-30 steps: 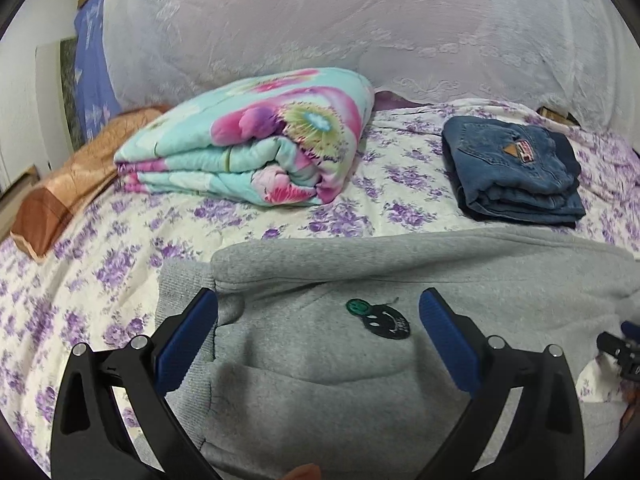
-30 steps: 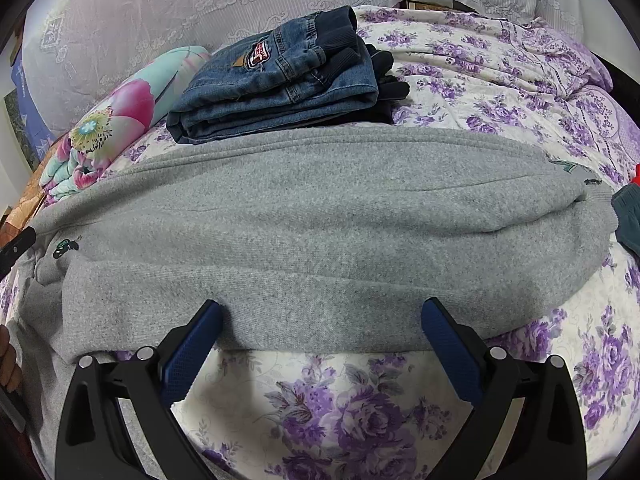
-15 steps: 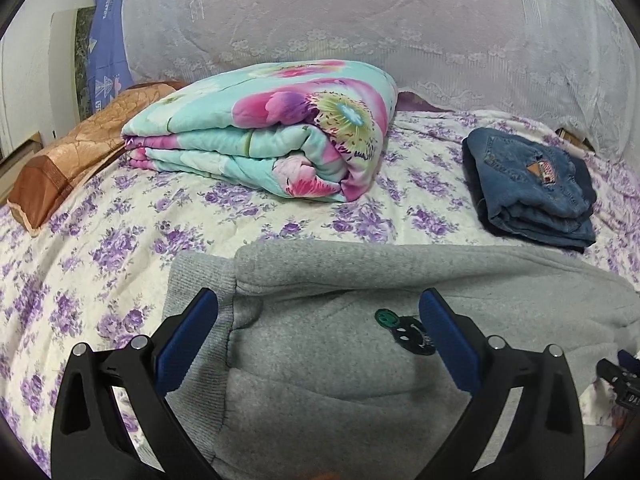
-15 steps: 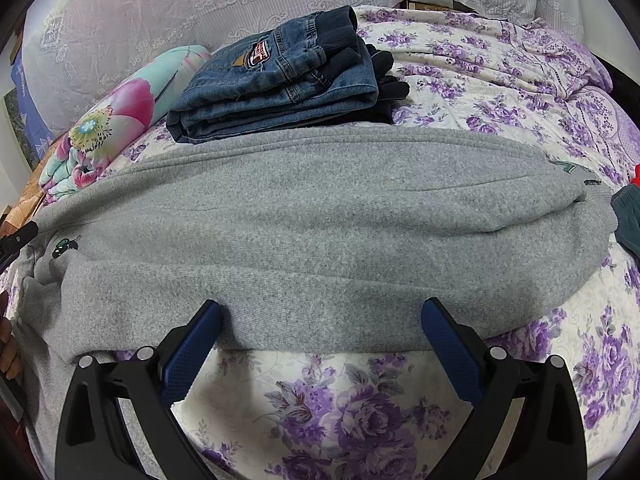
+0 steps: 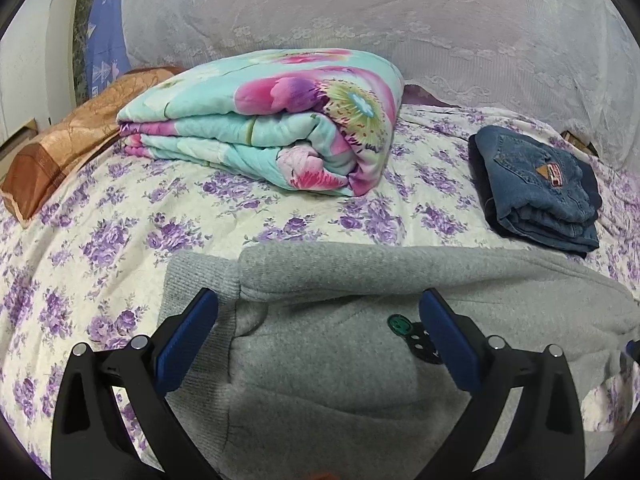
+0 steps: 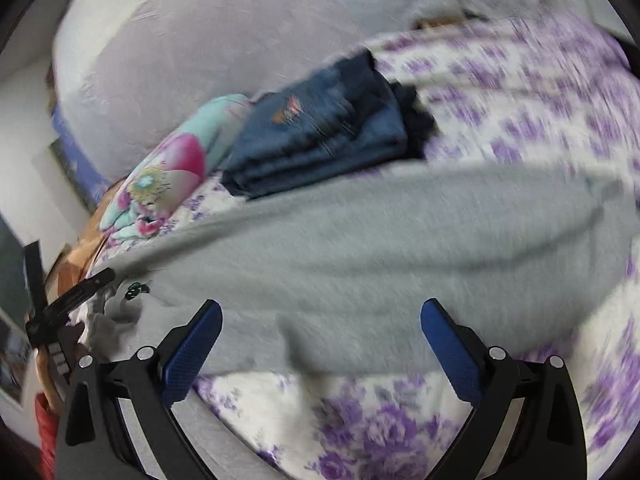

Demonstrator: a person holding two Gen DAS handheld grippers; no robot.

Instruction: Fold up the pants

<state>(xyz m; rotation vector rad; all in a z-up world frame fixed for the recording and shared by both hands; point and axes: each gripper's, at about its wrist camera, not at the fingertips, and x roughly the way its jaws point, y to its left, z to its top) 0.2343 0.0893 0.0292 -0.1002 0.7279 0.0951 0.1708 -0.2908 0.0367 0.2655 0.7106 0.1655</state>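
Observation:
Grey sweatpants (image 5: 344,364) lie folded lengthwise across the flowered bed, waistband end to the left, with a green and black smiley patch (image 5: 412,336) near it. My left gripper (image 5: 318,336) hovers open over the waistband end, nothing between its blue pads. In the right wrist view, which is blurred by motion, the same grey pants (image 6: 360,252) stretch across the bed. There my right gripper (image 6: 320,344) stands open over their near edge, holding nothing. The left gripper (image 6: 72,300) shows at the far left edge of that view.
A folded turquoise floral quilt (image 5: 276,132) lies behind the pants on the left. Folded blue jeans (image 5: 540,188) sit at the right rear. An orange pillow (image 5: 68,144) lies at the far left, and a lace curtain (image 5: 360,12) hangs behind the purple-flowered bedsheet (image 5: 100,240).
The left gripper has pulled back and tilted up, so the pants sit lower in its view. The right gripper has just swung, rolling and blurring its view. Both stay open.

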